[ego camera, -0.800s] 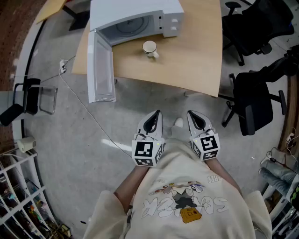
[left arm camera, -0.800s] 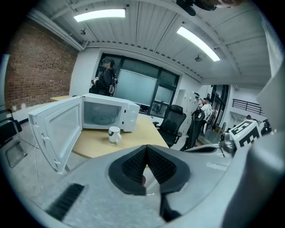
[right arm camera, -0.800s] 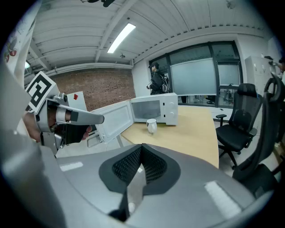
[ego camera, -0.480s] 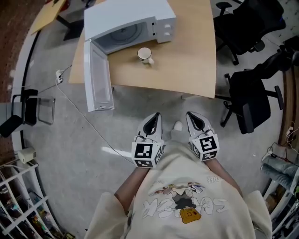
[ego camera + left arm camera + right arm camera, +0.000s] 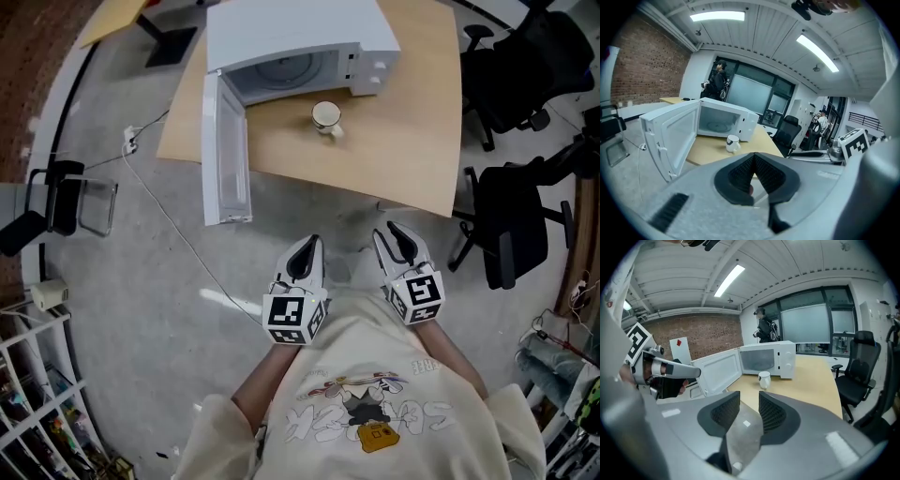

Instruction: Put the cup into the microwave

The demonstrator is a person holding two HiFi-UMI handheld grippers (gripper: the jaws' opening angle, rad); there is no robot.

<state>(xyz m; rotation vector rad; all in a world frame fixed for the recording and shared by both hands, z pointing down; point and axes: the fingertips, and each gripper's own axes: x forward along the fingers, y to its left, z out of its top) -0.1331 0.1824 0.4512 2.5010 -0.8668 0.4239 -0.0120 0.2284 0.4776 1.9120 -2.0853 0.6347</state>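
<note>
A white cup (image 5: 326,116) with a handle stands on the wooden table (image 5: 403,141) just in front of the white microwave (image 5: 300,42), whose door (image 5: 228,150) hangs wide open to the left. The cup (image 5: 732,142) shows small and far off in the left gripper view and likewise the cup (image 5: 764,378) in the right gripper view. Both grippers are held close to the person's body, well short of the table. My left gripper (image 5: 306,249) has its pads together with nothing between them. My right gripper (image 5: 400,237) stands open by a narrow gap, empty.
Black office chairs (image 5: 511,225) stand right of the table. A cable (image 5: 169,220) runs across the grey floor at the left, near a small stand (image 5: 66,192). A wire shelf (image 5: 37,412) sits at the lower left. A person (image 5: 717,79) stands far behind the table.
The view has shifted, so the table and microwave now sit further right and lower in the head view. Both grippers stay close to the body, jaws unchanged.
</note>
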